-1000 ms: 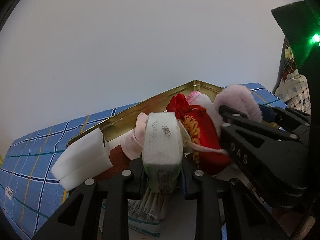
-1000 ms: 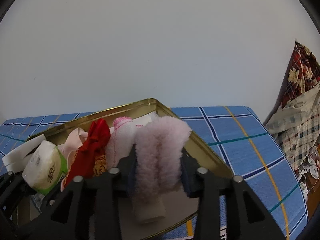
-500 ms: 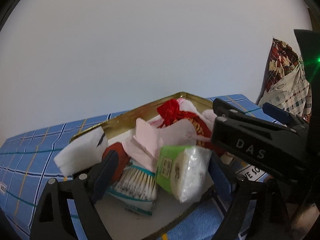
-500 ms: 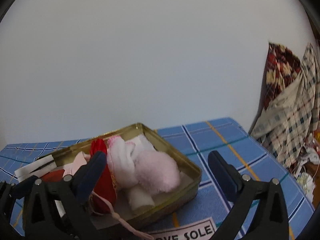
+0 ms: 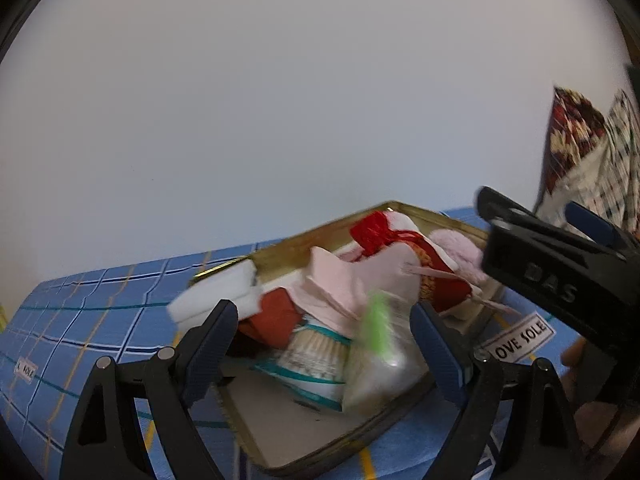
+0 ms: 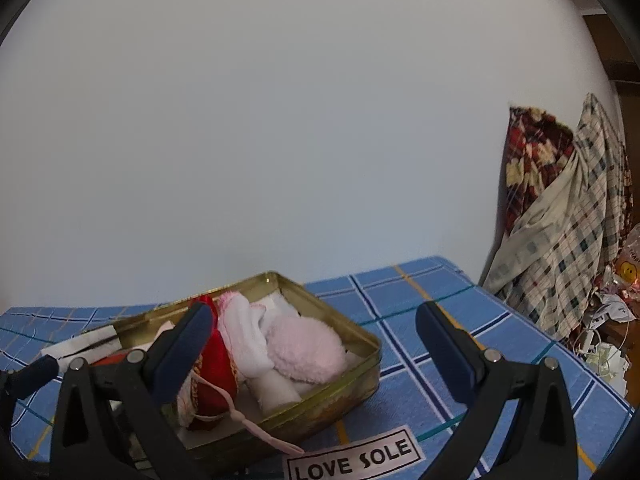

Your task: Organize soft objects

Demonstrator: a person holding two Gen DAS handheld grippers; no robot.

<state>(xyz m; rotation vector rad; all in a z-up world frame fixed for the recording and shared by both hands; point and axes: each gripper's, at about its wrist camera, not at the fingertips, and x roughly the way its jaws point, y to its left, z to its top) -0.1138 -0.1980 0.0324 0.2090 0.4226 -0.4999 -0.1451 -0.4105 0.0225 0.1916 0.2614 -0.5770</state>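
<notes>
Both tongs, left tongs and right tongs, stand wide apart, gripping nothing. The soft things, fluffy pink puff and red drawstring pouch, lie in the gold metal tin at lower left of the right view.

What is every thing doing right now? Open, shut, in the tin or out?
Left gripper: open, empty.
Right gripper: open, empty.
Gold tin: lidless, full.
Fluffy pink thing: lying in tin.
Red pouch: in tin, cord hanging over rim.
Tissue pack: in tin, blurred.
</notes>
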